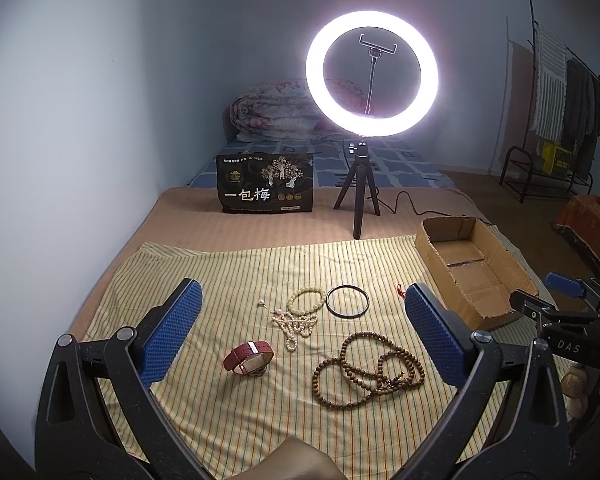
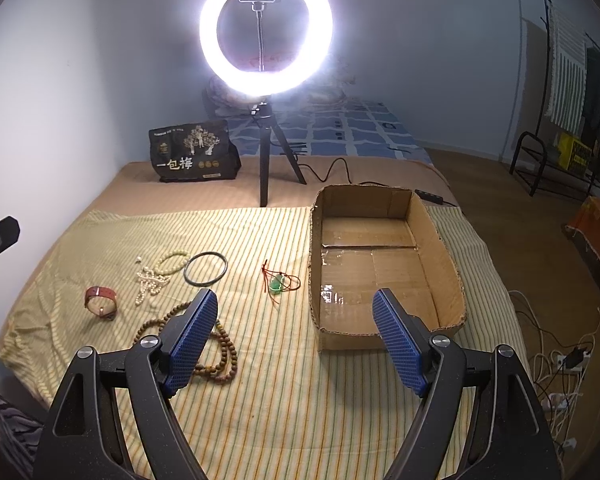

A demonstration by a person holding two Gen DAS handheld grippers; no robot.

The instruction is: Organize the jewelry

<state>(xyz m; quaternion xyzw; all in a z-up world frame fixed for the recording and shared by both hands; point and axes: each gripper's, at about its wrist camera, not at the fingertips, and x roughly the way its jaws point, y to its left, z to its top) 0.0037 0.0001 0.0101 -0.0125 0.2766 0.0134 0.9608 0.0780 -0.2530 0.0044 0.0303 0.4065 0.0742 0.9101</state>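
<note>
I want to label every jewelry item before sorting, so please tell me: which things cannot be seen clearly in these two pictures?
- Green pendant on red cord: in the left wrist view, almost hidden behind that hand-held gripper's finger.
- Wooden bead necklace: in the right wrist view, partly covered by a finger.
- Watch: dial unreadable, too small in both views.
- Small earring: too small for detail.

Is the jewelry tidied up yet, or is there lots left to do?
Nothing looks put away yet: the cardboard box is empty. Both grippers, left and right, are open and hold nothing. Still on the striped cloth: the red watch, the pearl necklace, the pale bead bracelet, the dark bangle, the brown bead necklace and the green pendant on red cord.
</note>
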